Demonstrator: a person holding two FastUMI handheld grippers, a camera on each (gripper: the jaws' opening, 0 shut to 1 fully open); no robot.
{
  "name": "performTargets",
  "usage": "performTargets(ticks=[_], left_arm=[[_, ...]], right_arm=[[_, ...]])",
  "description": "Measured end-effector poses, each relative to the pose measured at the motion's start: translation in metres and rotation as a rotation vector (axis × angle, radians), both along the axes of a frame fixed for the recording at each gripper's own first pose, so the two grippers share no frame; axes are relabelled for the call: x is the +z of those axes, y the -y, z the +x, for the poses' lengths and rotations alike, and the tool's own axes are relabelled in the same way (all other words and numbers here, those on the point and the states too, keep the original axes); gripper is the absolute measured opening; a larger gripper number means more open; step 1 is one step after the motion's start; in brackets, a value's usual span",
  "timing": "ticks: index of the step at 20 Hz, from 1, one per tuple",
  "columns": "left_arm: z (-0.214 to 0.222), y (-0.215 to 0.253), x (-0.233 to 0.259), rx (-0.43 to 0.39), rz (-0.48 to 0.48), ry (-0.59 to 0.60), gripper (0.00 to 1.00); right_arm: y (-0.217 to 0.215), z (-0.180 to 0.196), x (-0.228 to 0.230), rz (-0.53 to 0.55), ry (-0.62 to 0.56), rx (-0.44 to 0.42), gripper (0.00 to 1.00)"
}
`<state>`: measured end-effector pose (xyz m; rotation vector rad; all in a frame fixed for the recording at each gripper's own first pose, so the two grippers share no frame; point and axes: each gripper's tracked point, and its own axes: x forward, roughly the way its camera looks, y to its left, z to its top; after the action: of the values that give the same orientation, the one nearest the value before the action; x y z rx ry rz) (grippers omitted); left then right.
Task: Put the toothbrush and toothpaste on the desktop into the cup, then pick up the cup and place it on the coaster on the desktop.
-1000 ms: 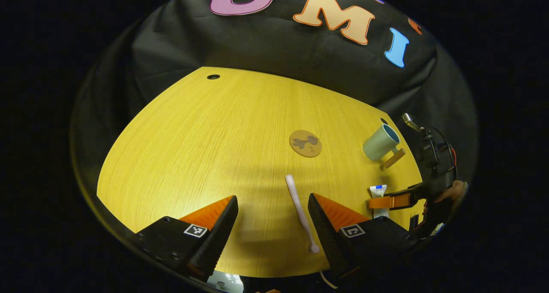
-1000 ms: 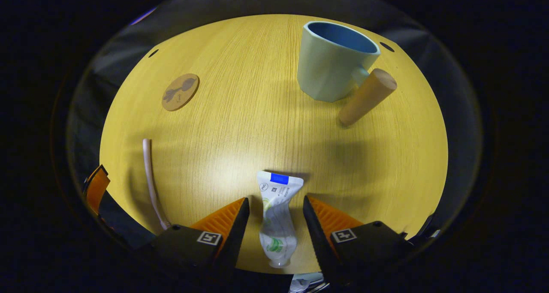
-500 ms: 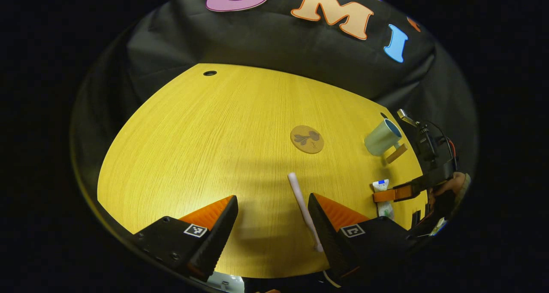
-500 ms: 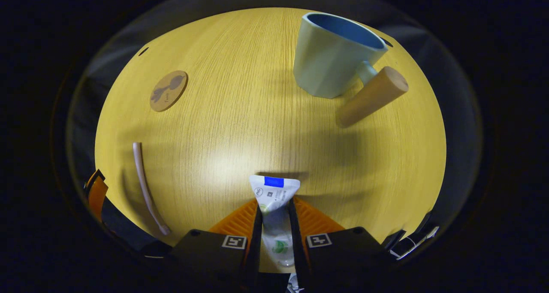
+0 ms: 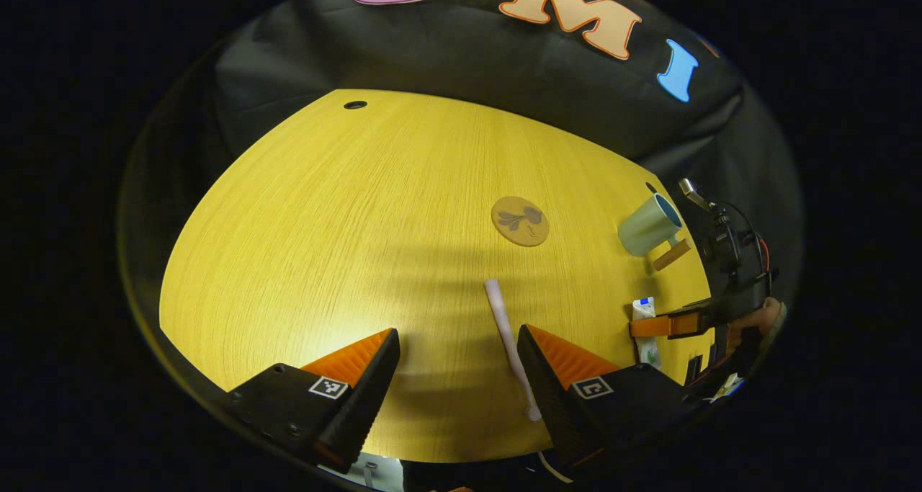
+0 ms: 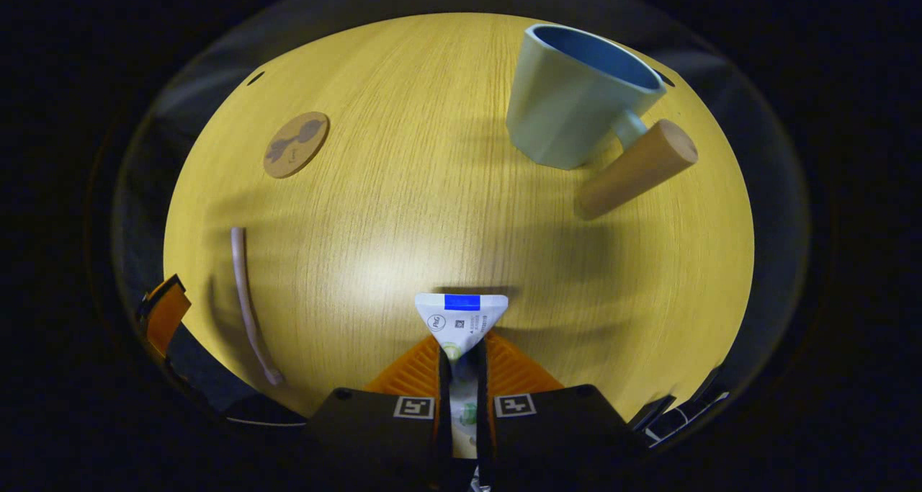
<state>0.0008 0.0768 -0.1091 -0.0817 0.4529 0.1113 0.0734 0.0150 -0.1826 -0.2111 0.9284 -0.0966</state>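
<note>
My right gripper jaws have closed since the earlier frame and are now pinching the toothpaste at lower centre. My left gripper jaws are hanging open around the toothbrush. The cup, upper right, is standing empty; the coaster, upper left, is waiting.

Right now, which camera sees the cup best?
The right gripper view: the cup is big and near, showing its blue inside and wooden handle. In the left gripper view it is small, far off at the table's right edge.
</note>
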Motion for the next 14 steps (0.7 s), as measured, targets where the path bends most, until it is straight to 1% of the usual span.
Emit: performTargets(ticks=[2, 3, 4, 6, 8, 11, 14], left_arm=[[0.001, 0.001, 0.001, 0.005, -0.022, -0.041, 0.96], [0.002, 0.001, 0.001, 0.012, -0.032, -0.066, 0.96], [0.002, 0.0, -0.001, 0.029, -0.037, -0.099, 0.96], [0.007, -0.004, -0.004, 0.067, -0.044, -0.164, 0.96], [0.006, -0.004, -0.014, 0.088, -0.054, -0.215, 0.96], [0.004, -0.006, -0.018, 0.117, -0.034, -0.283, 0.96], [0.004, -0.004, -0.019, 0.133, -0.006, -0.338, 0.96]], right_arm=[[-0.001, -0.001, 0.001, 0.019, 0.019, 0.018, 0.16], [-0.001, -0.001, 0.0, 0.039, 0.027, 0.023, 0.1], [-0.002, -0.001, 0.0, 0.065, 0.037, 0.037, 0.12], [-0.005, -0.002, -0.002, 0.132, 0.059, 0.047, 0.13], [-0.005, 0.0, 0.001, 0.182, 0.111, 0.027, 0.13], [-0.007, 0.003, 0.011, 0.257, 0.186, 0.013, 0.12], [-0.007, 0.004, 0.015, 0.285, 0.23, -0.001, 0.12]])
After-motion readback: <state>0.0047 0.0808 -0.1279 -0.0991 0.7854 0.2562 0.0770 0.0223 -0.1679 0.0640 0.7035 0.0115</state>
